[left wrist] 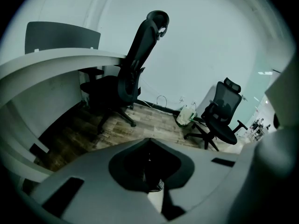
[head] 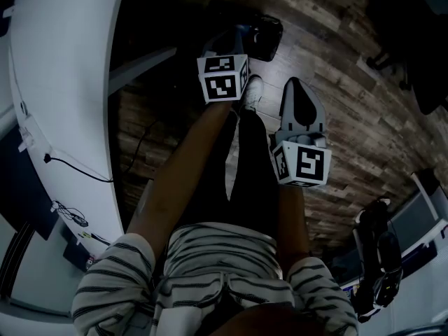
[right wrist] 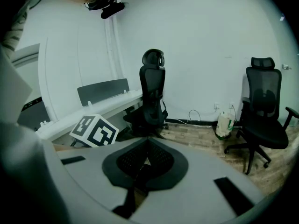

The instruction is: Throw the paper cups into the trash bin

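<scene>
- Head view alone shows the person: striped sleeves [head: 112,285], bare forearms [head: 182,173] hanging down, one white shoe [head: 252,89] on the wood floor [head: 350,68], and a cable [head: 77,166] trailing off the curved white desk [head: 63,82].
- Gripper views look out level instead and show the wall, a tall black office chair [left wrist: 135,73] at the desk, a second chair [left wrist: 222,115] further right, and a white bag [left wrist: 187,115] on the floor between them by the wall.
- Right gripper view alone catches the other gripper's marker cube [right wrist: 96,130], low at left beside the desk.
- Left gripper [left wrist: 149,143]: jaws closed tip to tip, nothing between them, floor beyond.
- Right gripper [right wrist: 148,141]: jaws likewise pressed together and empty.
- Bag contents cannot be made out.
- Paper cups and trash bin: none of the three views shows them.
</scene>
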`<state>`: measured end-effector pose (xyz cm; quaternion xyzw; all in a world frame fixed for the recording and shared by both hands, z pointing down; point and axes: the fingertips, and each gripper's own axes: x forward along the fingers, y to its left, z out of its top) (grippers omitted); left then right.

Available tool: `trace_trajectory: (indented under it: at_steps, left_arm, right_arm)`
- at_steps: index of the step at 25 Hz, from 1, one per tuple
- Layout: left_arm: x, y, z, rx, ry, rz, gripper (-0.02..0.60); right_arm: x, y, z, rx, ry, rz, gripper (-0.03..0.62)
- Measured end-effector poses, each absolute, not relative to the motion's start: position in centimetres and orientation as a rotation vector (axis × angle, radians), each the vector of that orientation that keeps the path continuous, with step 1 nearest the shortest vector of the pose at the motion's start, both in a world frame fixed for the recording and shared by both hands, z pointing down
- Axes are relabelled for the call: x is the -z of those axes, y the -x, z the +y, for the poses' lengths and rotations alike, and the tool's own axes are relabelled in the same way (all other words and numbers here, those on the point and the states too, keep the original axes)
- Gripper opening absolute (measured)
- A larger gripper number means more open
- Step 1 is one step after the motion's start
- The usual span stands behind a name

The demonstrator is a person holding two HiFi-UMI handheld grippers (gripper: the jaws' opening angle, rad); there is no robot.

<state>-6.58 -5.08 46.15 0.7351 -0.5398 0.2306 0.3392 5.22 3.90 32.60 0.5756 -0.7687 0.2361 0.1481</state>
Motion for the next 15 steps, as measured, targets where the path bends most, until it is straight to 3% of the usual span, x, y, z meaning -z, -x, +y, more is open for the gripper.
trace_trajectory:
  at_steps: [15]
  left_arm:
    - [-35.4,8.0,-3.0,-0.449,-2.001,-1.472,0.024]
  right_arm:
    - [-26.1,-2.8,3.9,-0.578,-1.634,-2.328,0.009]
